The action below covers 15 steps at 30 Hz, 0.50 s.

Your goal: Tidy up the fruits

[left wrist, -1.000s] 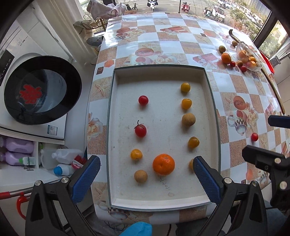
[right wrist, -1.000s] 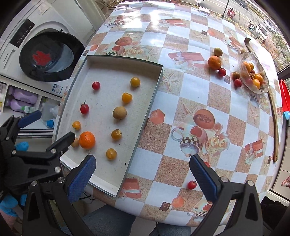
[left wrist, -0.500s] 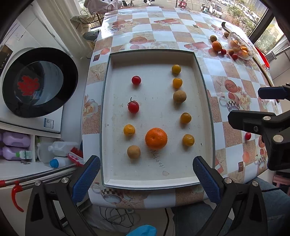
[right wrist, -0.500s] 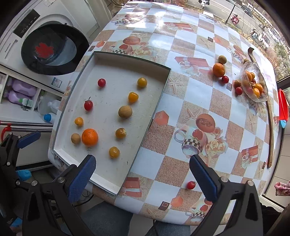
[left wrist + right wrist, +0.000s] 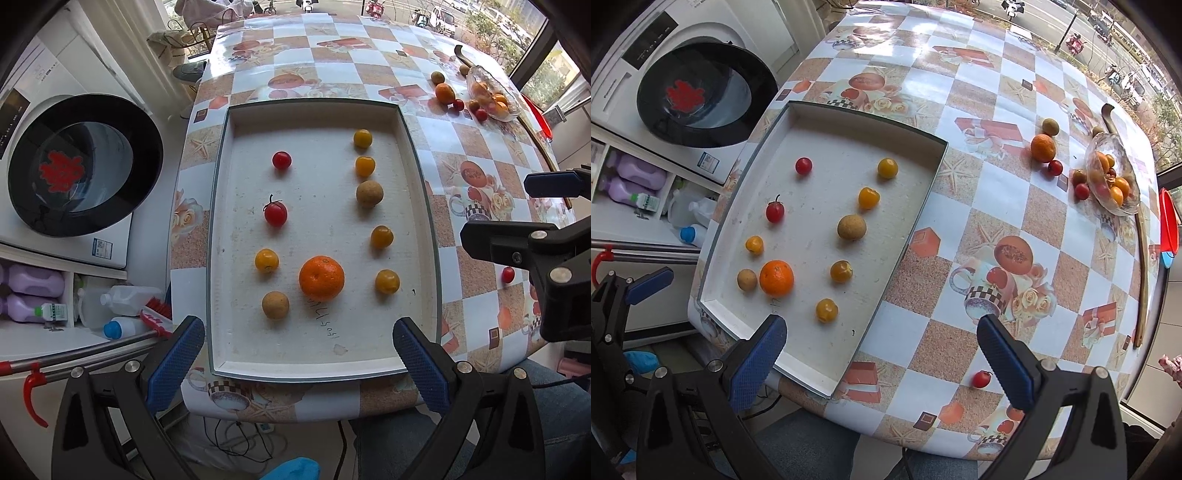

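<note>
Left gripper (image 5: 297, 354): blue textured pads spread wide, nothing between them; hovering at near rim of shallow white rectangular tray (image 5: 314, 369)
Right gripper (image 5: 882, 350): fingers likewise apart and empty; poised above checkered glossy tablecloth (image 5: 979, 192)
Fruit in tray: dimpled round orange (image 5: 321, 277) near front, just beside matte tan ball; smooth red and yellow cherry tomatoes in two loose columns
Strays: small glossy red cherry tomato (image 5: 981, 379) near table edge, close to right pad; more fruit beside clear glass dish (image 5: 1108, 177), far end
Risk: round, slick skins; likely to roll off edge if nudged, or squash under hard pinch
</note>
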Motion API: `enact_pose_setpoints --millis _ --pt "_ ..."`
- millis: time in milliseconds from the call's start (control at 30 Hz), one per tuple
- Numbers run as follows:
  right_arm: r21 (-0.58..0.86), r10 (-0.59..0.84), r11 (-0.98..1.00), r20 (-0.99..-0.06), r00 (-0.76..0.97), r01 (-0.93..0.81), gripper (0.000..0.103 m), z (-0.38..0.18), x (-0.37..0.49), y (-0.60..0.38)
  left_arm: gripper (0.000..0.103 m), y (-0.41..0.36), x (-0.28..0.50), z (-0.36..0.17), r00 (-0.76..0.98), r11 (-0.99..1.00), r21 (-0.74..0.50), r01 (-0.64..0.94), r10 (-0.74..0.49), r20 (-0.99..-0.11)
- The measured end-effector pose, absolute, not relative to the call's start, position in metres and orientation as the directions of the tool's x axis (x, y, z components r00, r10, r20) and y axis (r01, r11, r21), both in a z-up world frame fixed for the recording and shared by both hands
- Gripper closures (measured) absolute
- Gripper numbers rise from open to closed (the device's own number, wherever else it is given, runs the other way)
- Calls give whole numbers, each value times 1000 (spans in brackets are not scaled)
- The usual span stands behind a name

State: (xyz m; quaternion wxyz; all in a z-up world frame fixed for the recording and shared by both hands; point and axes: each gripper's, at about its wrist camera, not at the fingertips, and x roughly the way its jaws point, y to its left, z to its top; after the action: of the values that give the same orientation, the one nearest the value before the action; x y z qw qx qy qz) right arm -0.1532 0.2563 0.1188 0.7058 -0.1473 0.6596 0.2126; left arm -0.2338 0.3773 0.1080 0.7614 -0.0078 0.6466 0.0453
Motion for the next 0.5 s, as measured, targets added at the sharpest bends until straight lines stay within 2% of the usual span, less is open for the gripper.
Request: enact_pose_setpoints --millis 500 --pt "76 110 863 -993 39 -499 0 117 -156 258 0 377 -234 108 155 995 46 -84 59 -986"
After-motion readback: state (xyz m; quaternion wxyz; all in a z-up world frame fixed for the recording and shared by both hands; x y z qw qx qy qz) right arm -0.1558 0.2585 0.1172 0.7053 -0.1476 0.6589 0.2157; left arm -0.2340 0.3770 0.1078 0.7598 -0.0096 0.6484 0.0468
